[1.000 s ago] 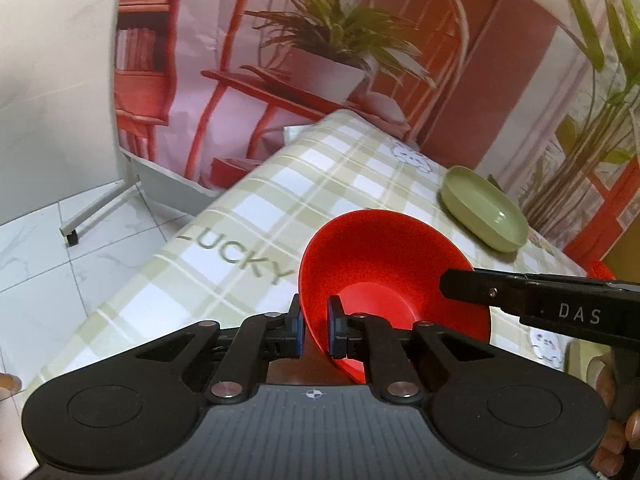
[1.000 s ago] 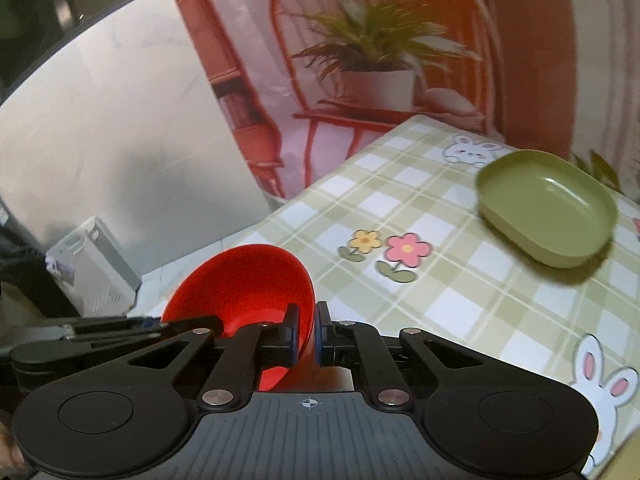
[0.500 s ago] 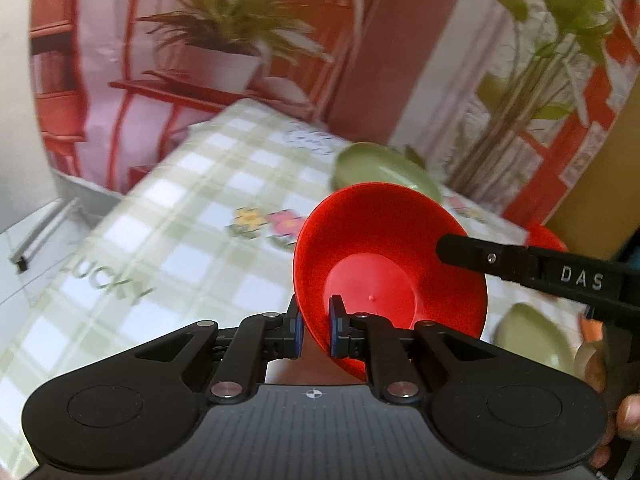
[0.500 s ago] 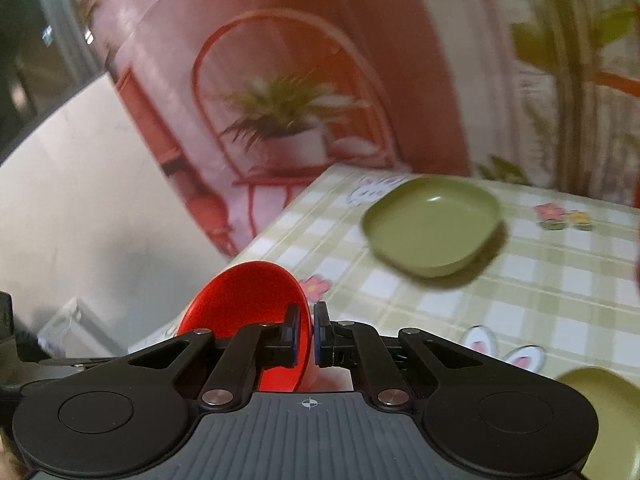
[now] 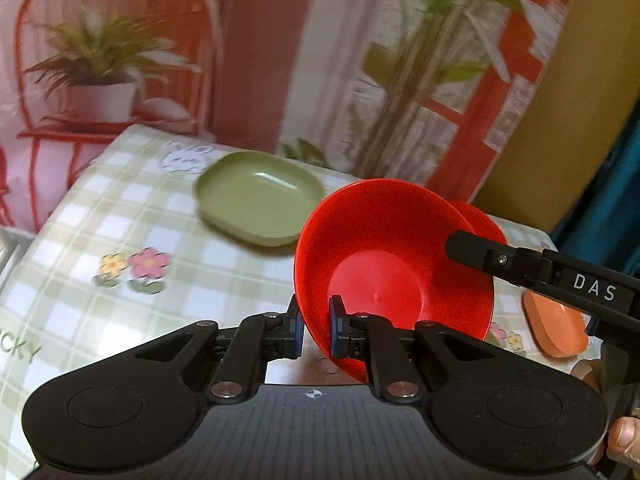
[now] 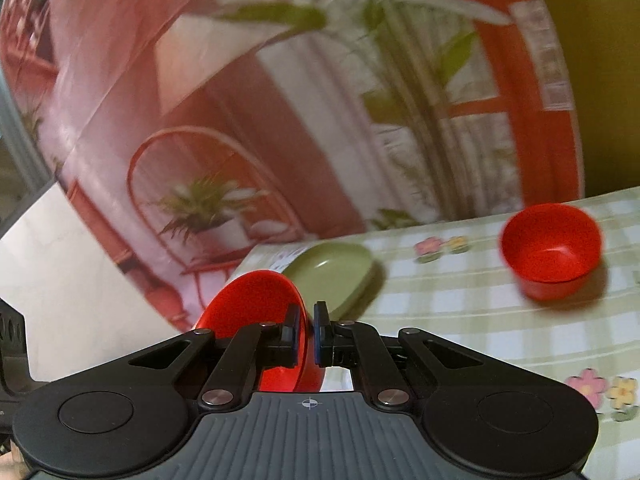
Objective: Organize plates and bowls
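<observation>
We have the red bowl (image 5: 394, 276) clamped by its rim in both sets of jaws, off the tabletop (image 5: 120, 216); second red bowl (image 6: 551, 251), green plate (image 5: 260, 196), orange plate (image 5: 554, 330) ahead, still unstacked.

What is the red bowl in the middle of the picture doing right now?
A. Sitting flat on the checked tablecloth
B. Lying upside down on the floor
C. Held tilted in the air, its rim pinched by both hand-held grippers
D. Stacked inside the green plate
C: the red bowl hangs tilted above the table, with the left hand-held gripper clamped on its near rim and the right hand-held gripper clamped on the opposite rim.
</observation>
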A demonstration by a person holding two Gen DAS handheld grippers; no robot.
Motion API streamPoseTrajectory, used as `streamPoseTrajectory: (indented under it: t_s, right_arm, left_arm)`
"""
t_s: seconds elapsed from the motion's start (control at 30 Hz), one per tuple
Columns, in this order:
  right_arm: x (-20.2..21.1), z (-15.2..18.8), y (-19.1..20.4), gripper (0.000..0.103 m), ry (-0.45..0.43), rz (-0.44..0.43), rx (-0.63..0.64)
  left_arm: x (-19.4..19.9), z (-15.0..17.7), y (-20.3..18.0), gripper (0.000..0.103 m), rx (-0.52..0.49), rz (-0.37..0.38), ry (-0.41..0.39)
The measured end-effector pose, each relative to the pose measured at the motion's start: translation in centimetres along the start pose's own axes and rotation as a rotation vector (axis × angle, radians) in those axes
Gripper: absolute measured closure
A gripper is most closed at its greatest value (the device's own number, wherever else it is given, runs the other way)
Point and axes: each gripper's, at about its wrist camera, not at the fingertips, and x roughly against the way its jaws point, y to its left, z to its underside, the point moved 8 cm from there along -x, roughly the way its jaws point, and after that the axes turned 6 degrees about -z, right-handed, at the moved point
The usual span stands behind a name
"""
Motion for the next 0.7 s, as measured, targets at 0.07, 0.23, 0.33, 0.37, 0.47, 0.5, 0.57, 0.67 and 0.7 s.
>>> streamPoseTrajectory:
  t_s: [0.07, 0.23, 0.33, 0.37, 0.47, 0.5, 0.57, 0.67, 0.7]
  right_arm:
    - [1.1, -0.3, -1.0, 0.097, -0.021, 0.007, -0.013]
    - [3.6, -0.8, -3.1, 0.096, -0.064, 0.024, -0.032]
    - [4.7, -1.0, -4.3, 0.096, -0.08, 0.037, -0.046]
    - [5.1, -1.2, -4.5, 0.096, -0.082, 0.041, -0.045]
    - [5.9, -1.5, -5.0, 0.097, -0.084, 0.049, -0.034]
    - [6.1, -1.6, -5.2, 0.097, -0.085, 0.05, -0.031]
    - [6.3, -1.7, -5.5, 0.097, -0.083, 0.055, -0.023]
    - [6.6, -1.7, -5.9, 0.097, -0.067, 0.066, -0.012]
    - [6.7, -1.8, -6.0, 0.097, -0.059, 0.07, -0.003]
  left_arm:
    - [-0.1, -0.2, -1.3, 0.09, -0.013, 0.011, 0.0]
    - [-0.4, -0.4, -4.2, 0.09, -0.053, 0.032, 0.002]
    - [-0.7, -0.6, -5.9, 0.09, -0.076, 0.043, 0.005]
    - [-0.8, -0.7, -6.4, 0.09, -0.082, 0.046, 0.003]
    - [-1.0, -0.7, -7.3, 0.09, -0.077, 0.063, -0.005]
    - [-1.1, -0.6, -7.6, 0.09, -0.076, 0.066, -0.007]
    - [-1.2, -0.4, -8.0, 0.09, -0.078, 0.068, -0.012]
    - [-1.3, -0.3, -8.7, 0.09, -0.077, 0.071, -0.017]
    - [-1.3, -0.3, -8.8, 0.09, -0.073, 0.075, -0.022]
